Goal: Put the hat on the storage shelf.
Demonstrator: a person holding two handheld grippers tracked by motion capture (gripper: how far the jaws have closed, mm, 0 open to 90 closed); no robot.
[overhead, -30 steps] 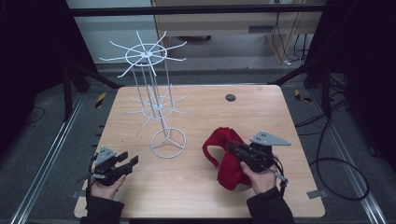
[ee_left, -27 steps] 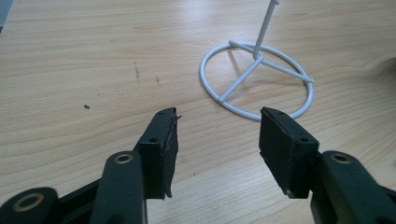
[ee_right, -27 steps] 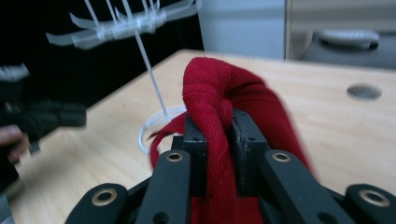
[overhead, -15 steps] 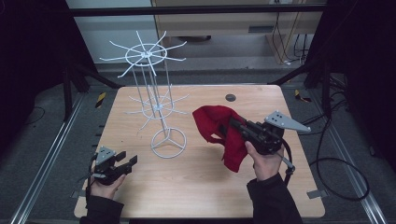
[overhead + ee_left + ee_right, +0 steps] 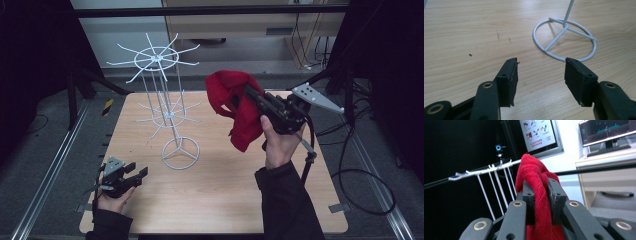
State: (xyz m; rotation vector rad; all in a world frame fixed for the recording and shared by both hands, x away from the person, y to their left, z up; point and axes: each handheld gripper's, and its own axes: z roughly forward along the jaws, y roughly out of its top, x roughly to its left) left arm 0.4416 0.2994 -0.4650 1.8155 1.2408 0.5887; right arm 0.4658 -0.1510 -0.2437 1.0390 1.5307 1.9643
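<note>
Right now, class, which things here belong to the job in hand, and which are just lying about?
In the job:
- red knitted cloth, clamped in the right tongs
- white wire hanging rack

Lying about:
- small dark round disc on the table's far edge
- left tongs, open

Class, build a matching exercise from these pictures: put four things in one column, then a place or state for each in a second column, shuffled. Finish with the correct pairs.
Column 1
1. red cloth
2. white rack
3. left gripper
4. right gripper

Column 2
A. open, low near the table's front corner
B. standing on the table on a ring base
C. raised, shut on fabric
D. hanging in the air, clamped between fingers

Pairs: 1-D, 2-B, 3-A, 4-C
</note>
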